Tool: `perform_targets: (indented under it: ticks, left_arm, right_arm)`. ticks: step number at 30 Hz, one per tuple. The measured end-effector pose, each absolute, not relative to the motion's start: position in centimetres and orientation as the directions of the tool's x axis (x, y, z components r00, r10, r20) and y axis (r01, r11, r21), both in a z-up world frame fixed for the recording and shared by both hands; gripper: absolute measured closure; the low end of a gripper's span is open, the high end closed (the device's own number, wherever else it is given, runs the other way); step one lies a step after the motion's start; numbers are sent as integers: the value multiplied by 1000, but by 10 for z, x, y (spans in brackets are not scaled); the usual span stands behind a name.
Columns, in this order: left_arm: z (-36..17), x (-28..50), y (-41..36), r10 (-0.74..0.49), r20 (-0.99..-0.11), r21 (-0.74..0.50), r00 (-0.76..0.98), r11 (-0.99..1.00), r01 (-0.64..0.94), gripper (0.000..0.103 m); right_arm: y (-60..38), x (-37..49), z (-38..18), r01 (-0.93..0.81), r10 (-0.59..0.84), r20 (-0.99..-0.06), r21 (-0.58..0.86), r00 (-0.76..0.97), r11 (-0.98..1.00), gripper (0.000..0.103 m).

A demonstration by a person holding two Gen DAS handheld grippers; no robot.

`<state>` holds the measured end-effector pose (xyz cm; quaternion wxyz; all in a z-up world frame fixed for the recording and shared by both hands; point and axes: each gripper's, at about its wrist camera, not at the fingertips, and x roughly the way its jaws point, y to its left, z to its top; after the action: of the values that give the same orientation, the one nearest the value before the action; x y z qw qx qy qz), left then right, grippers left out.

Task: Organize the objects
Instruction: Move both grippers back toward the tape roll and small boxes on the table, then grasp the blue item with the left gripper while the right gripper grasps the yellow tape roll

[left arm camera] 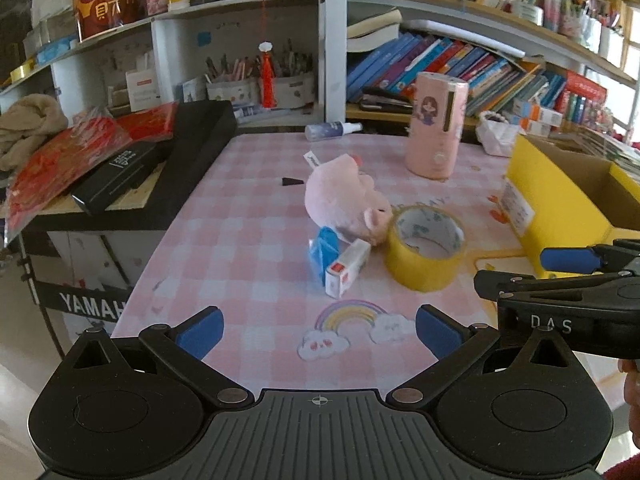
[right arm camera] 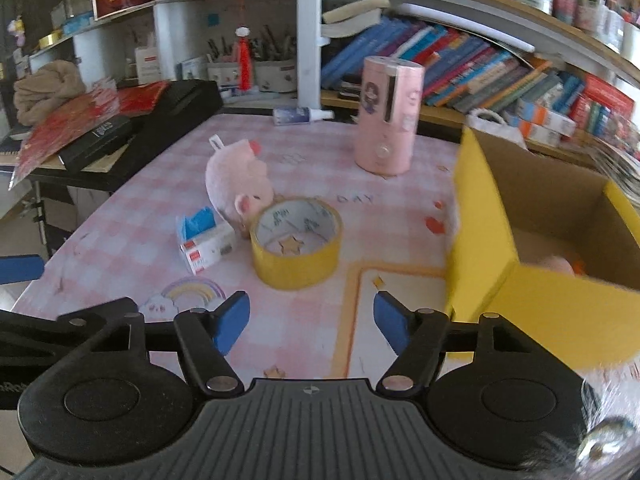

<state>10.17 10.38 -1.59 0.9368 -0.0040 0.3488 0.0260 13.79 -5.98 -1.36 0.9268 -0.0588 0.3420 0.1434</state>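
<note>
Ahead of both empty tongs (right arm camera: 312, 322) lies tape (right arm camera: 297, 242).

Pink plush pig (right arm camera: 240, 188) lying on side mid-table, snout touching yellow tape roll (right arm camera: 297, 244). Tape roll flat, hole up, white inner lining printed. Small white-and-red box (right arm camera: 208, 250) just left of roll, blue packet (right arm camera: 198, 222) against it. Tall pink cylinder (right arm camera: 387, 116) upright behind. Spray bottle (right arm camera: 300, 115) lying at far edge. Yellow cardboard box (right arm camera: 532, 248) open at right, pink item inside.
</note>
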Motion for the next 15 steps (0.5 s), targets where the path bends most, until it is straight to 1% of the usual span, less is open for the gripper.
perform_targets:
  ticks: [3, 5, 10, 13, 15]
  left_arm:
    - [-20, 117, 105, 69, -670, 22, 739, 997, -73, 1]
    - [-23, 126, 106, 88, -680, 30, 728, 995, -93, 2]
    - [-28, 143, 111, 126, -701, 46, 702, 990, -132, 2]
    - [-30, 150, 113, 132, -709, 48, 692, 989, -140, 2]
    - [-31, 154, 113, 135, -713, 52, 688, 989, -140, 2]
  right_arm:
    - [-57, 157, -17, -326, 238, -660, -11, 713, 945, 35]
    - [-55, 169, -21, -337, 249, -670, -2, 699, 942, 33]
    - [-51, 201, -30, -353, 266, -695, 19, 668, 936, 14]
    - [-45, 218, -37, -368, 276, -712, 27, 645, 929, 7]
    - [-39, 229, -44, -378, 269, -724, 12, 636, 926, 6]
